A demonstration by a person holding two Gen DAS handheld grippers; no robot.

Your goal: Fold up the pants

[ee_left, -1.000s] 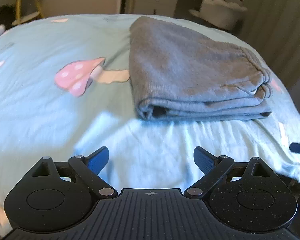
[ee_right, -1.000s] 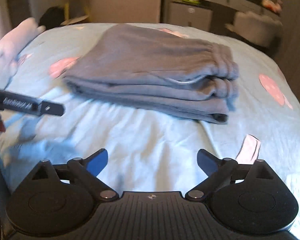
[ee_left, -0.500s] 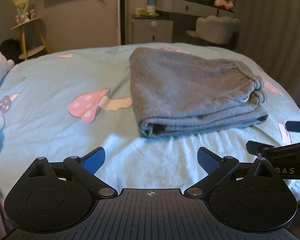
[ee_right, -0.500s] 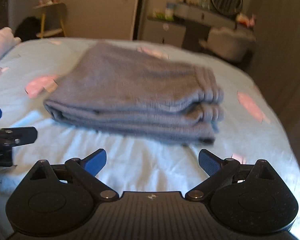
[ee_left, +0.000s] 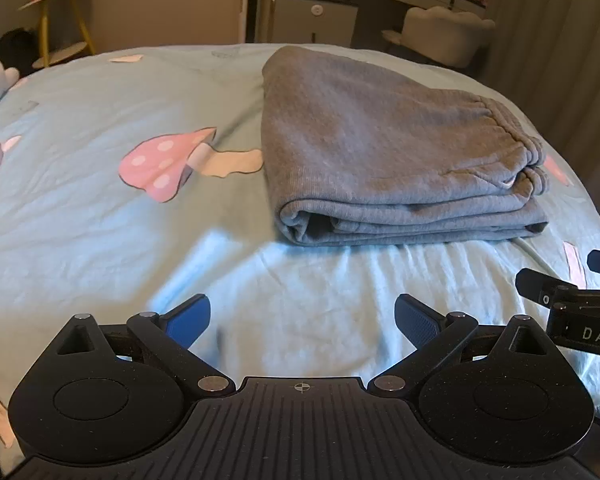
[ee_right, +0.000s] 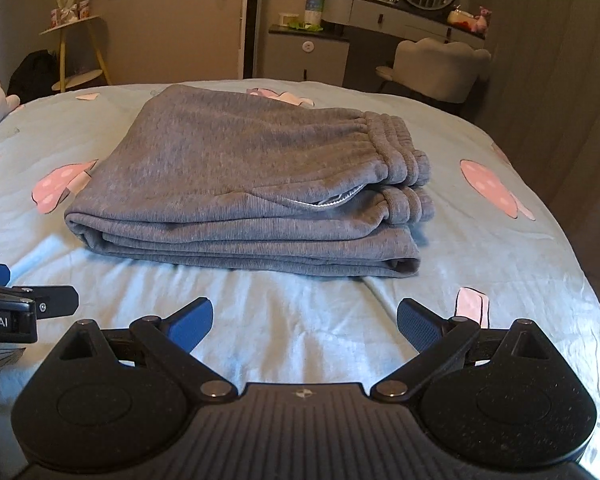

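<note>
Hovering short of the folded gray pants (ee_left: 384,152) on the bed (ee_left: 100,240), your left tool (ee_left: 302,316) and right tool (ee_right: 305,320) gape apart, empty, since the fold looks finished.

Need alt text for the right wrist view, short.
Grey pants lie folded in a flat stack on a light blue bedsheet printed with pink mushrooms, waistband to the right. The right tool sits open and empty in the foreground, short of the stack; the left tool's tip shows at the left edge.
</note>
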